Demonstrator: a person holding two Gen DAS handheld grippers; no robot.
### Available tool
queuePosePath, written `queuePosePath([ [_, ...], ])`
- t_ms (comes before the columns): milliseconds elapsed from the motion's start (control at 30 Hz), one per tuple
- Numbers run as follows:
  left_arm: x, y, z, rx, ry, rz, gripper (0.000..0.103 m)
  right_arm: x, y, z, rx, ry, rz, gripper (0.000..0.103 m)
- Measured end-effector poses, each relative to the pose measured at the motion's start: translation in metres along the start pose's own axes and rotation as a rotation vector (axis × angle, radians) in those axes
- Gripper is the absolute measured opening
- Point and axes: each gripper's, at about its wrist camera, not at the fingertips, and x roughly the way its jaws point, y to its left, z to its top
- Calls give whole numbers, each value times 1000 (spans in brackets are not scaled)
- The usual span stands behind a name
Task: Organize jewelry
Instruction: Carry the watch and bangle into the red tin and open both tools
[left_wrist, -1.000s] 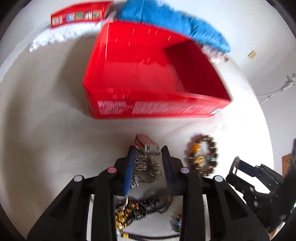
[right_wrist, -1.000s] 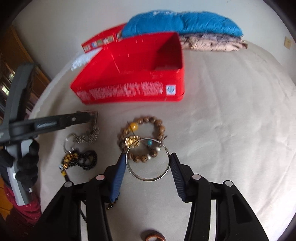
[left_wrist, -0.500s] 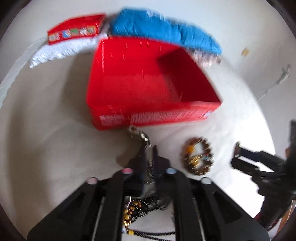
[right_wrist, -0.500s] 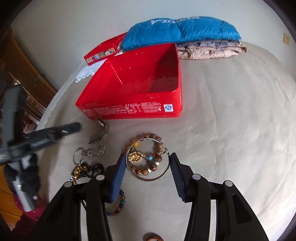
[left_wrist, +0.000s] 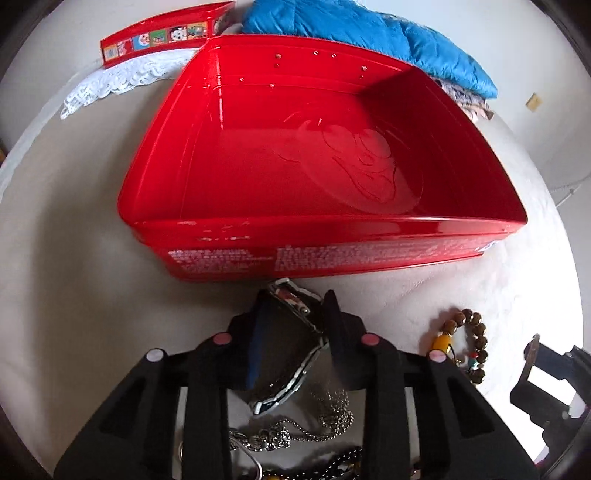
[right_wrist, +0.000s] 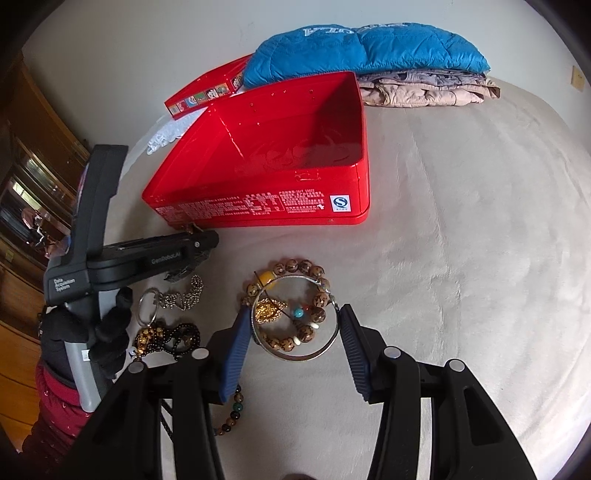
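My left gripper hovers just before the front wall of the open red tin. Its jaws are opening. A silver link bracelet slants between them and leans on the right finger, no longer pinched. In the right wrist view, my right gripper is shut on a thin silver bangle, held a little above the bed. A wooden bead bracelet with a gold charm lies under it. The left gripper shows there low by the tin's near left corner.
A silver chain on a key ring, a black and gold bead string and a dark bead bracelet lie on the beige bedcover. The tin's lid, a lace cloth and folded clothes under a blue jacket sit behind. A gloved hand holds the left gripper.
The left gripper closed on the silver link bracelet, carried it off the pile toward the red tin, then came down by the front wall with its jaws wider. The right gripper kept the bangle.
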Motion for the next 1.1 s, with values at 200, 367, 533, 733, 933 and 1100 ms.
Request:
queuePosePath([
  [200, -18, 7, -13, -33, -17, -83, 9, -11, 0, 0, -3, -35, 17, 49],
  [367, -54, 10, -22, -31, -89, -134, 9, -22, 2, 2, -10, -61, 42, 49],
  [533, -110, 10, -28, -18, -204, -192, 9, -41, 12, 18, -39, -114, 43, 49],
  [733, -138, -3, 15, -15, -316, -209, 9, -40, 34, 72, -74, -153, 73, 49],
  [933, -81, 8, 65, -66, -272, -194, 9, 12, 36, 120, -57, -147, -11, 49],
  [1100, -39, 14, 91, -87, -212, -213, 9, 58, 25, 140, -33, -87, -28, 49],
])
